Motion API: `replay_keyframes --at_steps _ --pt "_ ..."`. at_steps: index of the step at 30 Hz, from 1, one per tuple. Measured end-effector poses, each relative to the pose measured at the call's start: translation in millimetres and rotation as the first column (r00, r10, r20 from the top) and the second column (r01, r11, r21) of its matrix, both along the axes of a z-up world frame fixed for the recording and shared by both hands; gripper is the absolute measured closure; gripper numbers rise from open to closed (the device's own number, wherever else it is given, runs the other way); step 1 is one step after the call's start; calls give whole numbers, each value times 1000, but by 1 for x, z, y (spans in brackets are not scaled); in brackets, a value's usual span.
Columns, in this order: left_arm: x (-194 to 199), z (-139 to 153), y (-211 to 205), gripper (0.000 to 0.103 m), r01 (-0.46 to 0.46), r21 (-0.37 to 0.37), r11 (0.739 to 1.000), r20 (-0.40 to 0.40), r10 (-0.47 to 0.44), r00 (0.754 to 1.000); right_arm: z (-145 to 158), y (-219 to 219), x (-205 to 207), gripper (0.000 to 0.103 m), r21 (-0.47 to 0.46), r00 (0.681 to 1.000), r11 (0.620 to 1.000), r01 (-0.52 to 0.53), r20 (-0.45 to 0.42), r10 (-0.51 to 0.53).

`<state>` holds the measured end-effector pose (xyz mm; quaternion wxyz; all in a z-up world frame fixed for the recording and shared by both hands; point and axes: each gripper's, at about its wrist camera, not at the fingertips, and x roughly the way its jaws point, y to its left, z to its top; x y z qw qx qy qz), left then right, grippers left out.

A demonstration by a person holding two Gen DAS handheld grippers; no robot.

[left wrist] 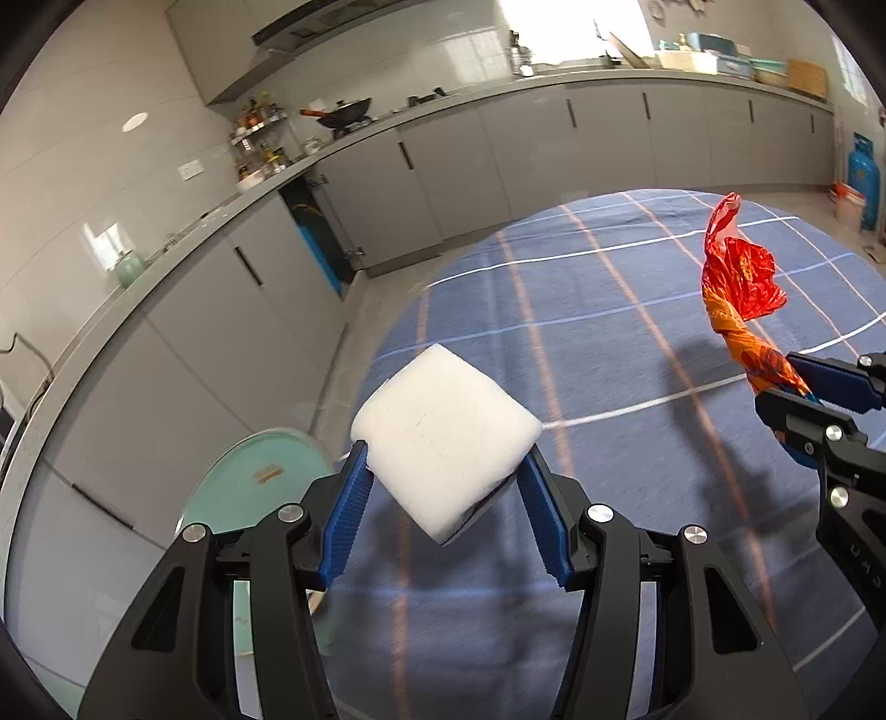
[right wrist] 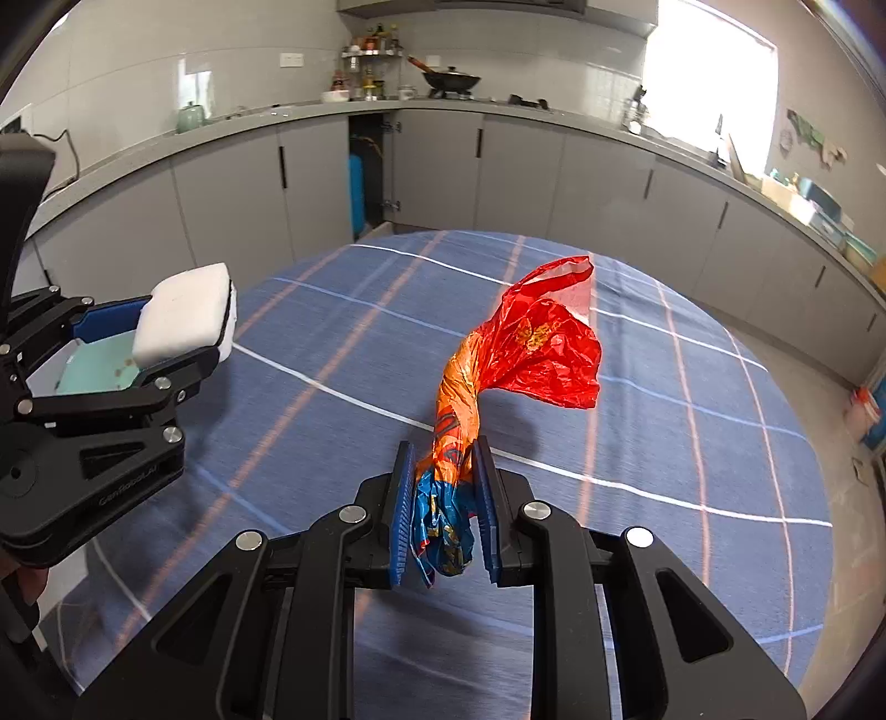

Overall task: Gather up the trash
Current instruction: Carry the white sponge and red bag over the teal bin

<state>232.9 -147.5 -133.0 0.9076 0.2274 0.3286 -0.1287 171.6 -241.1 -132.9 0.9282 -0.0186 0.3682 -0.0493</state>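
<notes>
A long grey countertop (right wrist: pixel 310 113) runs around the kitchen, above a row of pale grey cabinets (right wrist: pixel 232 183) with dark vertical handles. One cabinet door (right wrist: pixel 387 166) stands open, showing a blue cylinder inside. The walls are covered in glossy light tiles (left wrist: pixel 99 166). A black wok (right wrist: pixel 451 80) sits on the stove, beside a small rack of bottles and jars (right wrist: pixel 368 61), and a range hood (left wrist: pixel 310 30) hangs above. A bright window (right wrist: pixel 703 83) floods the right side with daylight. Boxes and containers (left wrist: pixel 720 58) crowd the far counter. In the foreground is a round table under a blue checked cloth (right wrist: pixel 664 443). The floor (right wrist: pixel 819 387) is pale tile, and a blue gas cylinder (left wrist: pixel 861 177) stands by the far wall.
</notes>
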Motion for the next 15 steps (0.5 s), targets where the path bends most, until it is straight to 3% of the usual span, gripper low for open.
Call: replay_keyframes --at_steps 15 --pt "-6 5 85 49 -136 -12 991 26 136 990 8 77 20 81 -34 990 990 -139 8 139"
